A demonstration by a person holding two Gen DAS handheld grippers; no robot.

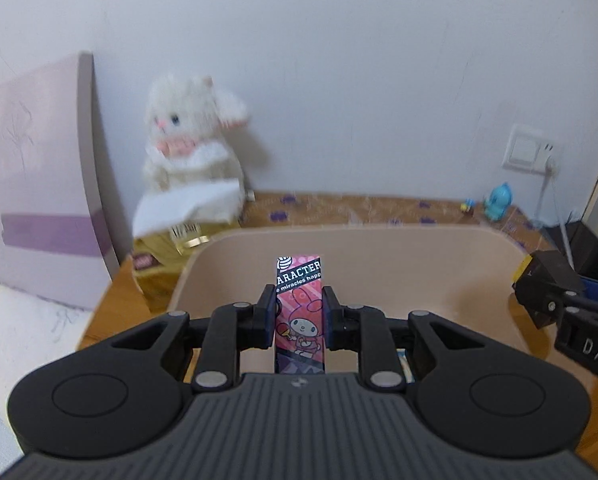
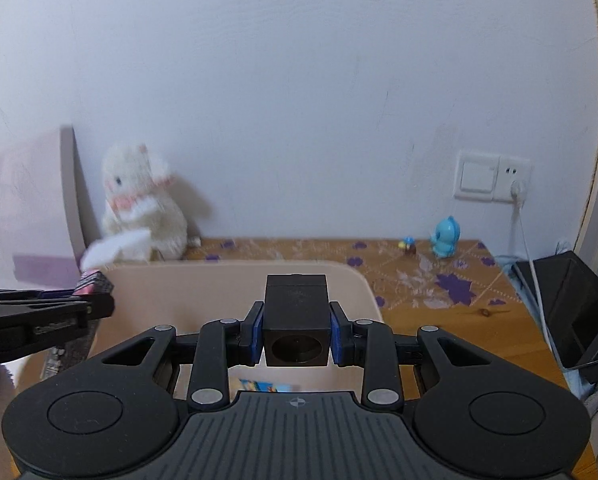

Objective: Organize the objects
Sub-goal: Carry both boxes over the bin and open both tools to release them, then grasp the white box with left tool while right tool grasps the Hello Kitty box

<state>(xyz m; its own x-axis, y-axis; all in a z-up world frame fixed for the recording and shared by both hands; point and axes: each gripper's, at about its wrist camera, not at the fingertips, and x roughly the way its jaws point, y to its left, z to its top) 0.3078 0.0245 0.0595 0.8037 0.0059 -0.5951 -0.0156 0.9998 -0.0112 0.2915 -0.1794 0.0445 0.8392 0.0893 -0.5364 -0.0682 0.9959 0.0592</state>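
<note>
Two grippers, both loaded, I have them side by side over the beige plastic bin (image 1: 379, 252). My left gripper (image 1: 298, 312) is clamped on the pink cartoon-printed rectangular box (image 1: 299, 304); its long axis runs straight away from the camera, along the fingers, with the far end sticking out past the fingertips over the bin's interior. The print reads upright in the left wrist view, rabbit character near the fingers, lettering toward the far end. My right gripper (image 2: 297, 332) is closed on the dark cube-shaped box (image 2: 296, 318), blue pads pressing its left and right sides; a round recess on its near face points back at the camera. In the left wrist view that cube (image 1: 547, 292) hangs over the bin's right rim. Something with blue and yellow print (image 2: 265, 386) lies in the bin under the right gripper, too blurred to identify. Behind the bin on the left: a white plush rabbit (image 1: 191, 140) atop a gold tissue box (image 1: 159, 268), white tissue sticking out. Back right on the wooden table (image 2: 439, 312): a small blue figurine (image 2: 445, 238). White wall switch and socket (image 2: 493, 180) above it, cable plugged in.
</note>
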